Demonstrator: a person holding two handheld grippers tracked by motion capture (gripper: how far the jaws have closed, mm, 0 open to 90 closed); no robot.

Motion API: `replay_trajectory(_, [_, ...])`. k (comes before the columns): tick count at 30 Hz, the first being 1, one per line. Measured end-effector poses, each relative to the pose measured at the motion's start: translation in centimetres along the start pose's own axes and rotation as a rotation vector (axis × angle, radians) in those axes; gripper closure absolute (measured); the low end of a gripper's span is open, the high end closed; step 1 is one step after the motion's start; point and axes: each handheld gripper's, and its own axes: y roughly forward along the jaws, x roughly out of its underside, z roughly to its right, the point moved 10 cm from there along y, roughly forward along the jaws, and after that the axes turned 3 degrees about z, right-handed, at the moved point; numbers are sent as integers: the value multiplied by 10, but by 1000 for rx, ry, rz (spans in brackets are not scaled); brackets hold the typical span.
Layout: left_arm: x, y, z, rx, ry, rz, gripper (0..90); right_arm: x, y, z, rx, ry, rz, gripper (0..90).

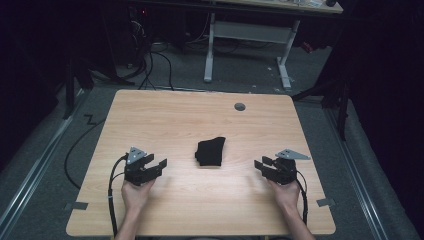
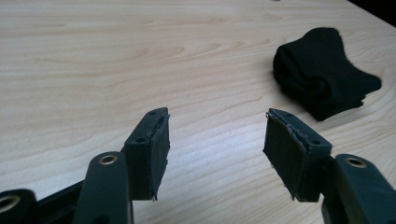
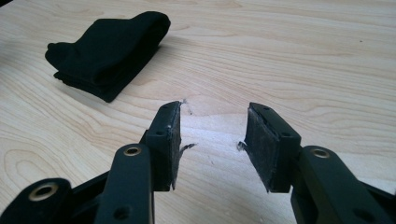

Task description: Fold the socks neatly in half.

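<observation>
A folded black cloth bundle (image 1: pixel 210 151), perhaps socks, lies near the middle of the light wooden table (image 1: pixel 180 115). My left gripper (image 1: pixel 159 167) rests low over the table to the left of the bundle, its jaws open and empty. My right gripper (image 1: pixel 261 166) sits to the right of the bundle, also open with nothing between its pads. In the left gripper view the bundle (image 2: pixel 322 72) lies ahead at the upper right of the gripper (image 2: pixel 215 140). In the right gripper view the bundle (image 3: pixel 109 52) lies at the upper left, beyond the gripper (image 3: pixel 212 135).
A round grey cable port (image 1: pixel 240 106) sits near the table's far edge. Tape tabs (image 1: pixel 76 205) mark the near corners. Beyond the table stand a white desk frame (image 1: pixel 247 40) and floor cables (image 1: pixel 150 70) in a dark room.
</observation>
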Motion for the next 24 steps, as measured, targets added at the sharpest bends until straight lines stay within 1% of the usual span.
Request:
replay_trajectory(5, [6, -2, -5, -20, 7, -15, 407, 3, -2, 4, 15, 6, -2, 556])
replay_trajectory(7, [8, -2, -7, -24, 3, -22, 408, 6, -3, 6, 18, 9, -10, 550])
replay_trajectory(13, [12, -1, -11, -41, -1, -33, 407, 10, -5, 11, 38, -5, -19, 547])
replay_trajectory(17, [17, -1, -15, -56, 3, -48, 407, 15, -5, 15, 50, 3, -31, 544])
replay_trajectory(22, [21, 0, -19, -83, 27, -67, 407, 20, -7, 22, 74, 5, -41, 536])
replay_trajectory(24, [22, 1, -21, -93, 27, -71, 406, 22, -6, 25, 84, 6, -47, 532])
